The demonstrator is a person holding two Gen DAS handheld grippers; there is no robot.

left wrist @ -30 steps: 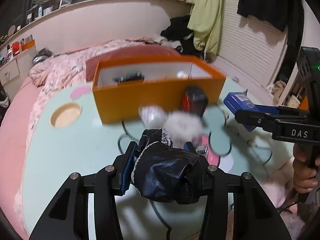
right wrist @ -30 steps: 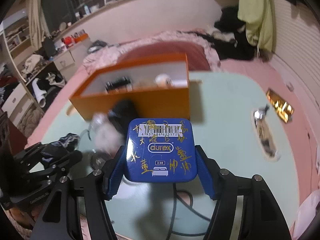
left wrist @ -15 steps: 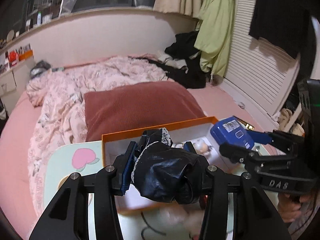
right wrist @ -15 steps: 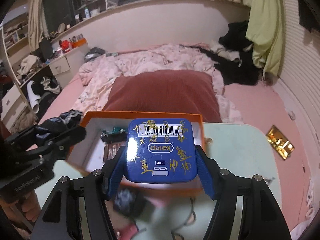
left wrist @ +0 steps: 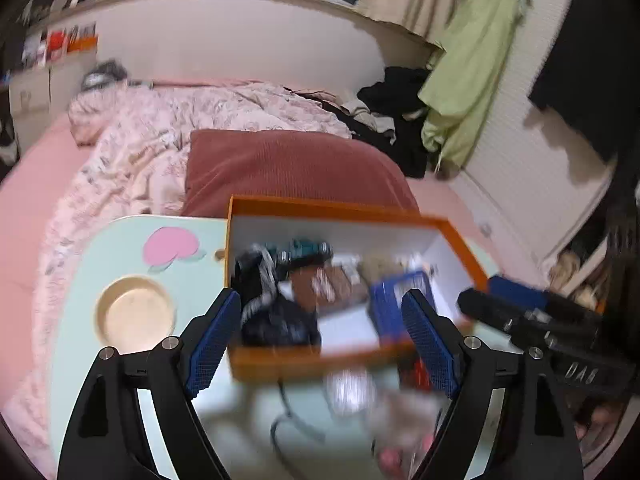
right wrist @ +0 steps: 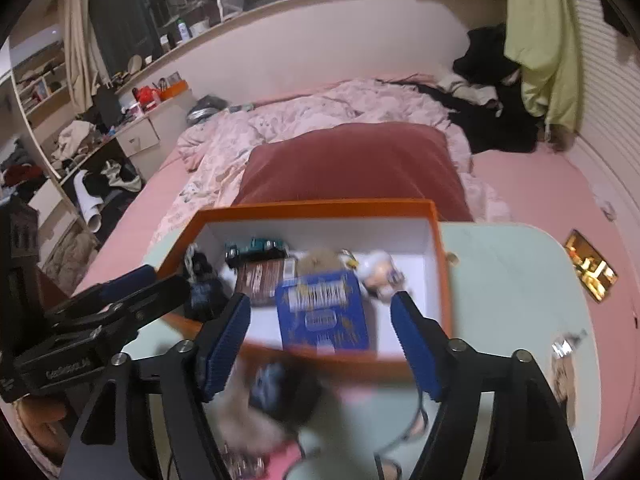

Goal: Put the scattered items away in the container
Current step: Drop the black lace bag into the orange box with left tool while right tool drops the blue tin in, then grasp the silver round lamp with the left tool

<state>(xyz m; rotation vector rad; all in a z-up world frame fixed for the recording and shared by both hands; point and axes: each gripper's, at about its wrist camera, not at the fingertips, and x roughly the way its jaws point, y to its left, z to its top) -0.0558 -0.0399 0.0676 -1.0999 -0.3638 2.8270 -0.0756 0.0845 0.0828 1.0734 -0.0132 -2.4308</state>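
Grippers — left gripper (left wrist: 322, 334), right gripper (right wrist: 320, 338) — tilted down over orange box (right wrist: 436, 240), jaws just opened, empty.

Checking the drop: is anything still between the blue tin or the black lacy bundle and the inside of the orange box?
Nothing visible. The blue tin and the black lacy bundle are already inside the orange box. Both grippers' jaws have just opened and no longer press on either.

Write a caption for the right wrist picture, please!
Right gripper, just opened, drops the blue tin into the orange box.
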